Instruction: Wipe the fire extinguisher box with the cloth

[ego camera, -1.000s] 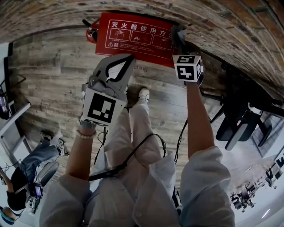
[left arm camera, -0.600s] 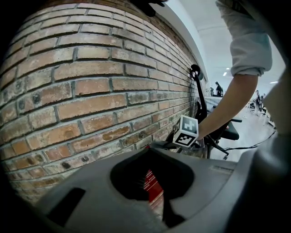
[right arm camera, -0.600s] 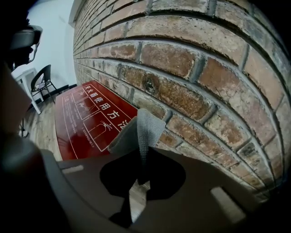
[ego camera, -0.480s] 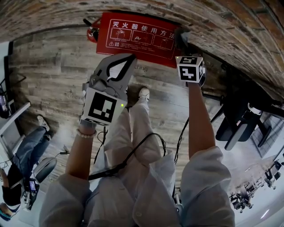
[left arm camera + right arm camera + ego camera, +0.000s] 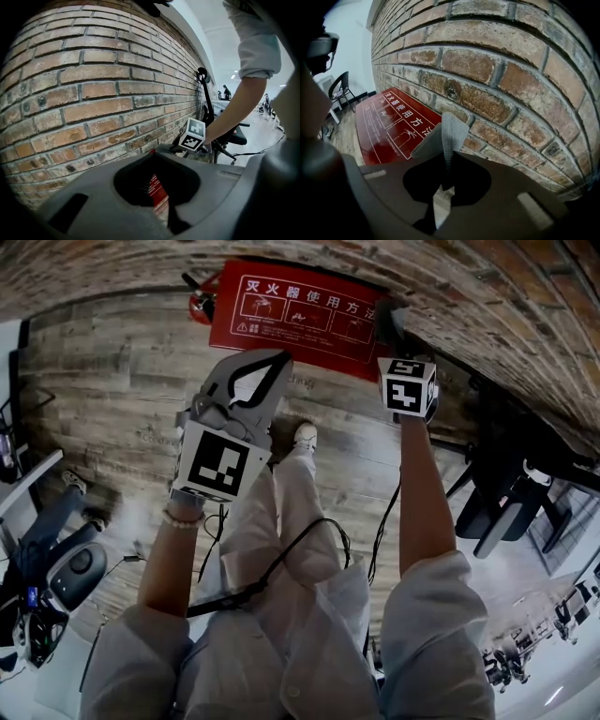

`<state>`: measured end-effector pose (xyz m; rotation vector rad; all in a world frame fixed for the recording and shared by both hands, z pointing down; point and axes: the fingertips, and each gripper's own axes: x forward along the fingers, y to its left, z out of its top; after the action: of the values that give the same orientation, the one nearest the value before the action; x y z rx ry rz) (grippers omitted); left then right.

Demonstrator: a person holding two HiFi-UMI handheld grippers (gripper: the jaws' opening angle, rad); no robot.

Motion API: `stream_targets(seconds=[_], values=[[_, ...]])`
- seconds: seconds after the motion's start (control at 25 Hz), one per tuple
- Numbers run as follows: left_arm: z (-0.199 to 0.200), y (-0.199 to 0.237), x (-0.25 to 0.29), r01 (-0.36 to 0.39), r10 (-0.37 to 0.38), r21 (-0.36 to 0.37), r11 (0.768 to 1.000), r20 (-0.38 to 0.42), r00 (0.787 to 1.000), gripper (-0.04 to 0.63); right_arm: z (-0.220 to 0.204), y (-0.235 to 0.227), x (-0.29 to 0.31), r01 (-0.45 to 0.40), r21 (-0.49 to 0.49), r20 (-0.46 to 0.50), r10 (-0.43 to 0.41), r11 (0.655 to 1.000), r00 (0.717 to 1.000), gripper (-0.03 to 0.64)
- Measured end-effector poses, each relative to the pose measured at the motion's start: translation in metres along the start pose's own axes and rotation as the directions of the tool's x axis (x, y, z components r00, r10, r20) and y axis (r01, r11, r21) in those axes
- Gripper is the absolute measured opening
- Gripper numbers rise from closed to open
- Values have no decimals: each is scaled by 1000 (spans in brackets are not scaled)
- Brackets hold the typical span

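Nearest, white sleeves (image 5: pixel 431 624) and pale trousers (image 5: pixel 281 512), with a black cable (image 5: pixel 309 538) looping across them and one white shoe (image 5: pixel 304 437) planted on the wood floor (image 5: pixel 103 381) just short of the fire extinguisher box (image 5: pixel 300 320). Next, the left gripper (image 5: pixel 279 358), held over the floor just short of the box's near edge: jaws closed tip to tip, nothing between them, aimed at the box's middle. Further, the right gripper (image 5: pixel 444 174) at the box's right end, clamped tight on a grey cloth (image 5: pixel 451 133), a folded strip of it standing up from the closed jaws over the box's right corner; touching the red face or not, cannot tell. Then the box itself, red with white characters and pictograms, set along the foot of the brick wall (image 5: pixel 469 287). Right of the box, well apart, a dark office chair (image 5: pixel 506 507) near the same wall.
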<state>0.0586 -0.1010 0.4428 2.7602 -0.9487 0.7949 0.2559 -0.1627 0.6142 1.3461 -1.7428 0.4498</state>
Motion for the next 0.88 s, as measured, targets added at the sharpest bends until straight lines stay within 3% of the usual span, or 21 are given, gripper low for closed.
stream_targets(seconds=[0.12, 0.48, 0.88], values=[[2, 3, -7, -5, 5, -2, 1000, 1, 1000, -2, 8, 5, -14, -7, 26, 36, 6, 1000, 999, 20], [10, 17, -37, -56, 56, -21, 998, 16, 998, -2, 44, 29, -72, -74, -51, 148, 81, 996, 986, 20], [-9, 43, -75, -140, 140, -57, 989, -3, 990, -2, 79, 102, -104, -209, -125, 208, 232, 970, 950, 20]])
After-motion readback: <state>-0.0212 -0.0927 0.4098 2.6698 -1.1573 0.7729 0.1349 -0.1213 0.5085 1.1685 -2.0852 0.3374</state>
